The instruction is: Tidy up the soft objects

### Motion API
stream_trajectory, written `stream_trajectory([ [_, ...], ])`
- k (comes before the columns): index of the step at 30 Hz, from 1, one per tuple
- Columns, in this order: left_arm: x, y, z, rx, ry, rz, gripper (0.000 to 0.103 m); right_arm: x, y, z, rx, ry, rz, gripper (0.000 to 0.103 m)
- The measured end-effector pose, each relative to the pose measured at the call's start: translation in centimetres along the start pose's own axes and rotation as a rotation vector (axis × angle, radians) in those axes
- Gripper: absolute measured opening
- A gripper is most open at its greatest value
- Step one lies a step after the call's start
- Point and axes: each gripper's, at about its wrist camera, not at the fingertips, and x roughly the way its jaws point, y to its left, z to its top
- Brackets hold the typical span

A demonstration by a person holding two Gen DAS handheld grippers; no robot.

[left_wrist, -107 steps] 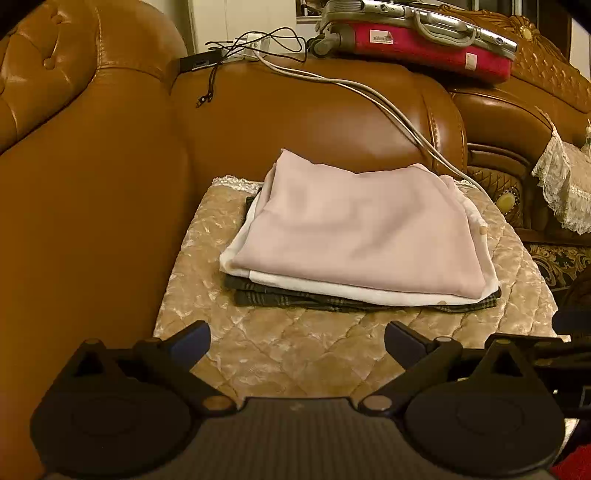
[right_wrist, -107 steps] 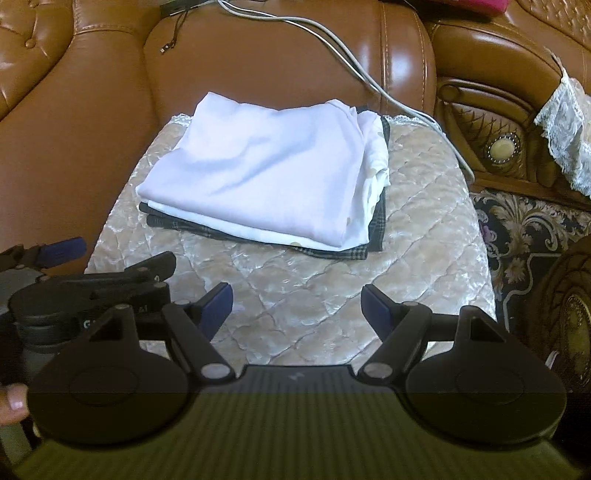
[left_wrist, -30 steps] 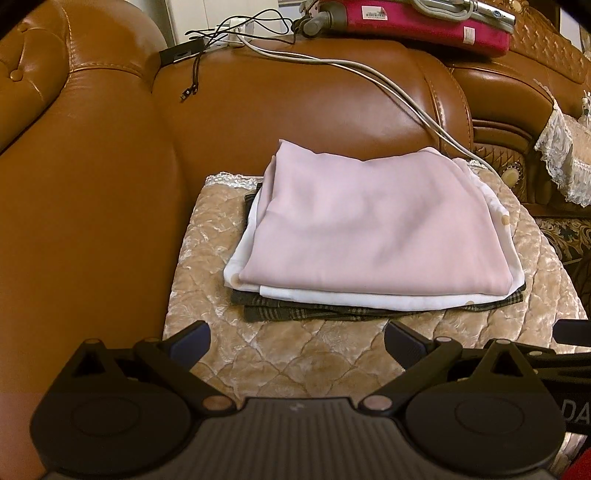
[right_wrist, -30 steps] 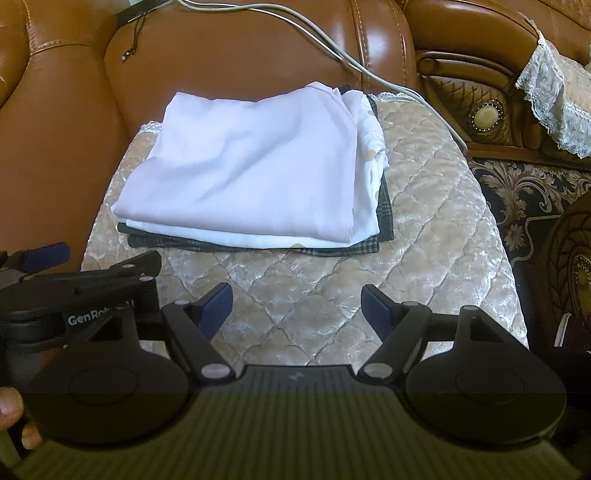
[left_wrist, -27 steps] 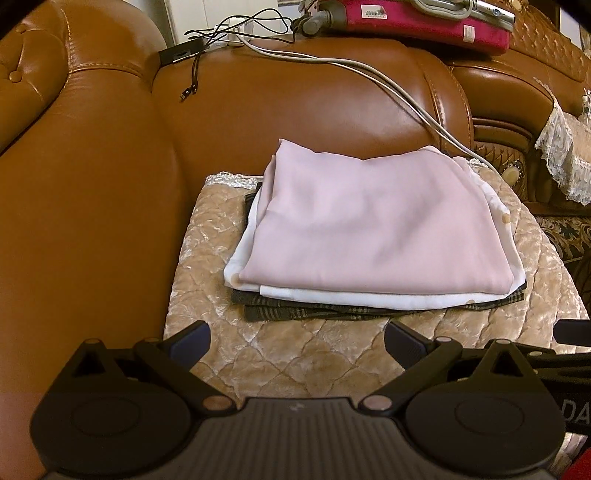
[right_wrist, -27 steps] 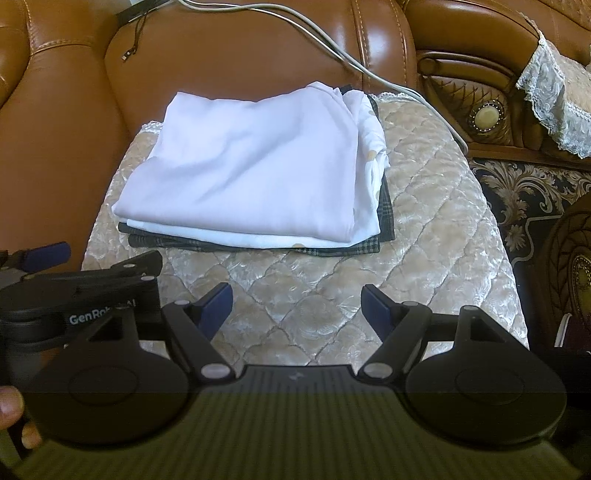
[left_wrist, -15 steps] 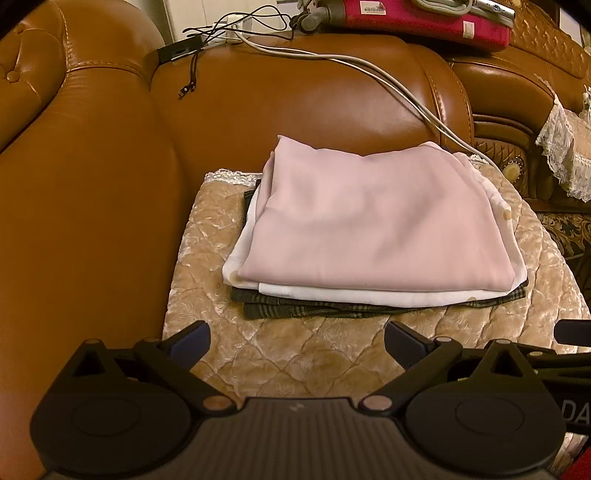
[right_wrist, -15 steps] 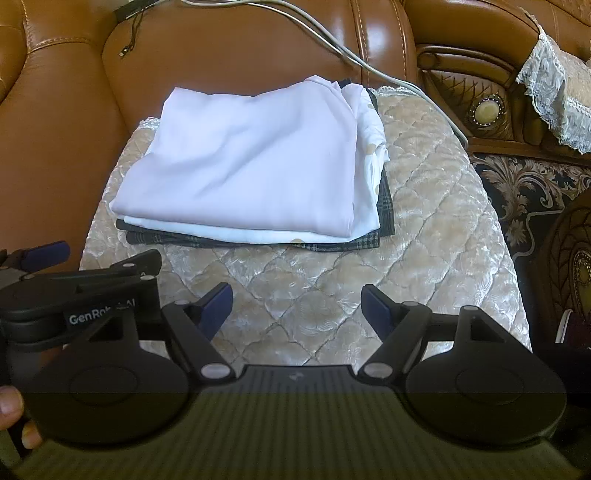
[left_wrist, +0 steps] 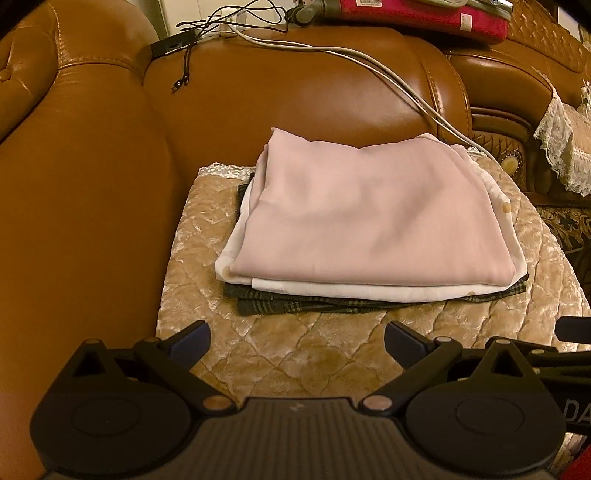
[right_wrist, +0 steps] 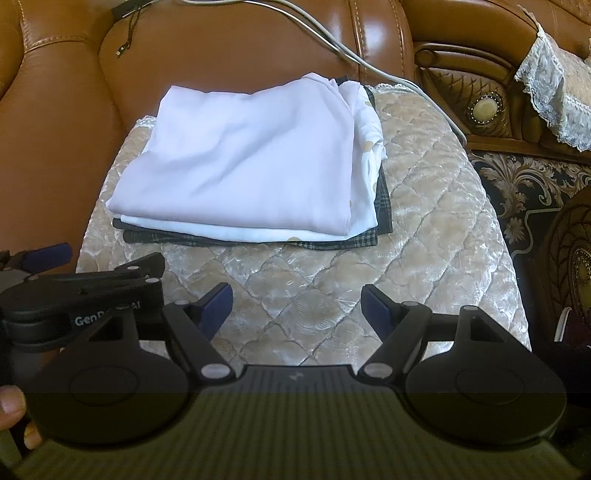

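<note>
A stack of folded cloths lies on a quilted beige seat pad (left_wrist: 303,354) (right_wrist: 436,236) of a brown leather sofa. On top is a pale pink cloth (left_wrist: 369,210) (right_wrist: 251,158), under it a white cloth (left_wrist: 369,291) (right_wrist: 365,170), at the bottom a dark plaid cloth (left_wrist: 295,304) (right_wrist: 332,242). My left gripper (left_wrist: 297,343) is open, just short of the stack's front edge, holding nothing. My right gripper (right_wrist: 297,306) is open too, above the bare pad in front of the stack. The left gripper's body (right_wrist: 85,291) shows at the left of the right wrist view.
The sofa back (left_wrist: 314,88) rises behind the stack, with white cables (left_wrist: 369,64) draped over it and a red suitcase (left_wrist: 424,14) on top. A carved wooden armrest (right_wrist: 484,107) with a lace cover (right_wrist: 554,92) stands to the right, patterned carpet (right_wrist: 524,188) below.
Both grippers have drifted slightly closer to the stack and a little higher over it. Both stay open and the cloths have not moved.
</note>
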Motion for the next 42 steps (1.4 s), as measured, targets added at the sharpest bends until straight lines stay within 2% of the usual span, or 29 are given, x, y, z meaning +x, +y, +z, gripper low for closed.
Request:
stream_trajectory([
  [42,0.42,-0.14,-0.22,0.008,0.009,0.030,0.103,0.11,0.24,-0.05,-0.020,0.011,0.002,0.084],
])
